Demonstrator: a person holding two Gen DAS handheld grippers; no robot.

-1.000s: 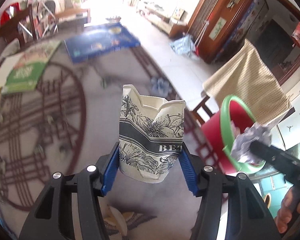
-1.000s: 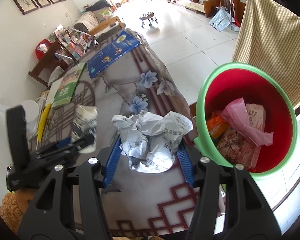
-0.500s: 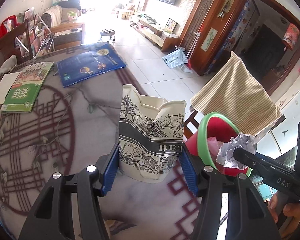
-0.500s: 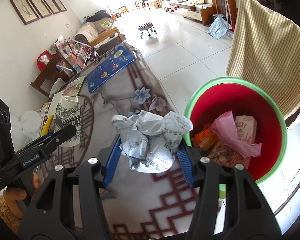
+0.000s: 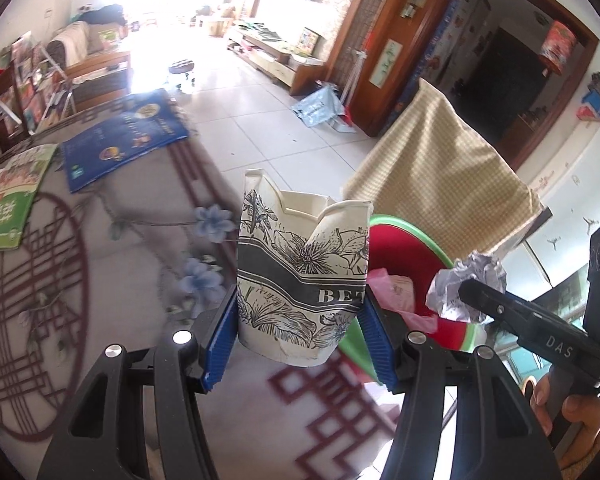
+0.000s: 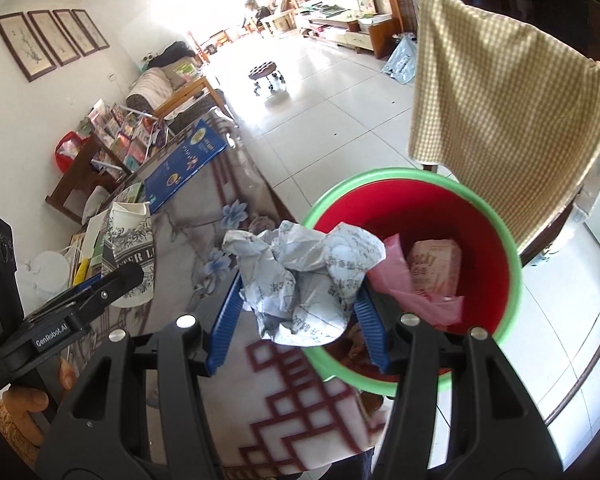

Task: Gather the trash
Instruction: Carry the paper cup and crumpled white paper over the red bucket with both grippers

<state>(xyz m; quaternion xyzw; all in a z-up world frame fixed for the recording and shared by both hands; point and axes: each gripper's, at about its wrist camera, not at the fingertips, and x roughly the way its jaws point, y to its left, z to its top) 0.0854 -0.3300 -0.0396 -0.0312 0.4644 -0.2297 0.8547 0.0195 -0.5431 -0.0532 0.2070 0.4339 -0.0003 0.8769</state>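
Blue fingers point(image 5: 220, 344) of the left gripper point(image 5: 300, 340) pinch a crumpled paper cup point(image 5: 302, 280) above the table's edge; those of the right gripper point(image 6: 298, 328) pinch a paper wad point(image 6: 304, 280) at the rim of the red bin point(image 6: 496, 240). Carrying step, apparently. Next, each load must clear the rim before release.

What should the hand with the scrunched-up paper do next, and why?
Probably carry it a little farther over the red bin with the green rim, then open. The right gripper is clamped on the crumpled white printed paper ball, which hangs only at the bin's near edge, partly above the patterned tablecloth.
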